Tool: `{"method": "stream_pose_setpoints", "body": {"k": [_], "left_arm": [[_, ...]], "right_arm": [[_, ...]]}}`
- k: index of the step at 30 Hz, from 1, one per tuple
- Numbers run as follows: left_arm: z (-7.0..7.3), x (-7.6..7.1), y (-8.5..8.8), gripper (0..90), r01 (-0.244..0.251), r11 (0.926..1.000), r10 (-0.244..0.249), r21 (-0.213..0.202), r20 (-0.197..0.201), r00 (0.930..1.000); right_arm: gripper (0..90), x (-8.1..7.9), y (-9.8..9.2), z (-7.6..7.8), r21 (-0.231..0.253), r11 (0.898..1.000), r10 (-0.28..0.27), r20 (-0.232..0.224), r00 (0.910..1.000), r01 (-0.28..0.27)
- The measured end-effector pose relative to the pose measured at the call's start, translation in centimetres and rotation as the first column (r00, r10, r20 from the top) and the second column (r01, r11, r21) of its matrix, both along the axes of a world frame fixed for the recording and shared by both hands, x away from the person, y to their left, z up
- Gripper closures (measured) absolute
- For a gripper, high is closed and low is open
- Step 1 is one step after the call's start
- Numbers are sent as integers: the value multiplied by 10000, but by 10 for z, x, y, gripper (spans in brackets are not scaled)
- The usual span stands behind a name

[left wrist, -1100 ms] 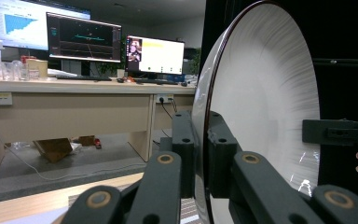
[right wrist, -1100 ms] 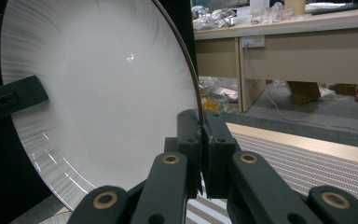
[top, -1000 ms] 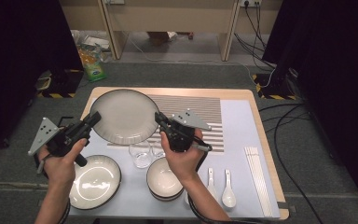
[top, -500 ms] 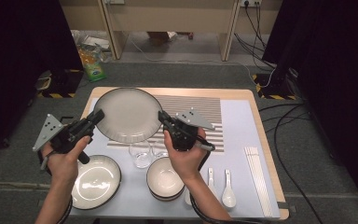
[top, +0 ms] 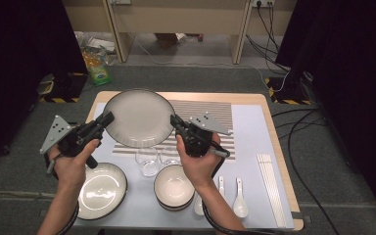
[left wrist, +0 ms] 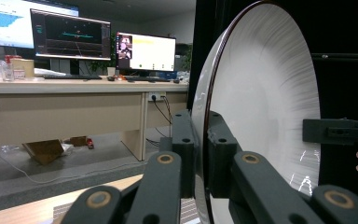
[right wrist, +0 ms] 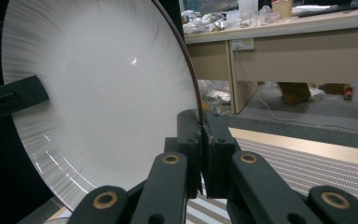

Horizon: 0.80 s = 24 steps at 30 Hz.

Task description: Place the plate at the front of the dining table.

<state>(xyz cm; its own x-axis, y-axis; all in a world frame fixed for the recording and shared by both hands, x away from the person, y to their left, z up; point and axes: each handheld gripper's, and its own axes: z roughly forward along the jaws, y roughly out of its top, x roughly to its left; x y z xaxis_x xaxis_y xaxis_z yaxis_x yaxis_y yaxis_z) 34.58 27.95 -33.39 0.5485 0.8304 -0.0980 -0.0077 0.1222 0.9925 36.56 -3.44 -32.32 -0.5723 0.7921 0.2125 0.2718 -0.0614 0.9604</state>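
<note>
A large white plate [top: 138,117] with a dark rim is held between both grippers, above the far left part of the table. My left gripper [top: 108,118] is shut on its left rim, and my right gripper [top: 174,120] is shut on its right rim. In the left gripper view the left gripper [left wrist: 201,154] clamps the plate [left wrist: 265,116] edge-on, with the right gripper's jaw tip on the far rim. In the right gripper view the right gripper [right wrist: 201,149] pinches the plate [right wrist: 102,102] at its rim.
A striped mat [top: 215,115] lies under and to the right of the plate. Two glasses [top: 148,160] stand near the middle. Closer to the person are a shallow dish [top: 102,190], a stack of bowls [top: 175,186], two spoons [top: 238,198] and chopsticks [top: 270,186].
The plate and both grippers have drifted slightly to the right; both grips are unchanged.
</note>
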Motion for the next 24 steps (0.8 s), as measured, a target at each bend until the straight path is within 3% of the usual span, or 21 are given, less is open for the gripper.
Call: {"method": "stream_pose_setpoints", "body": {"k": [15, 24], "left_arm": [[4, 8, -8, 842, 180, 9998, -180, 101, 5, 9998], [4, 13, -13, 842, 276, 9995, -276, 156, -13, 9996]], "right_arm": [[871, 3, -9, 1, -29, 9999, -126, 165, 9998, 127], [871, 4, -14, 0, 74, 9997, -243, 45, 9997, 242]]}}
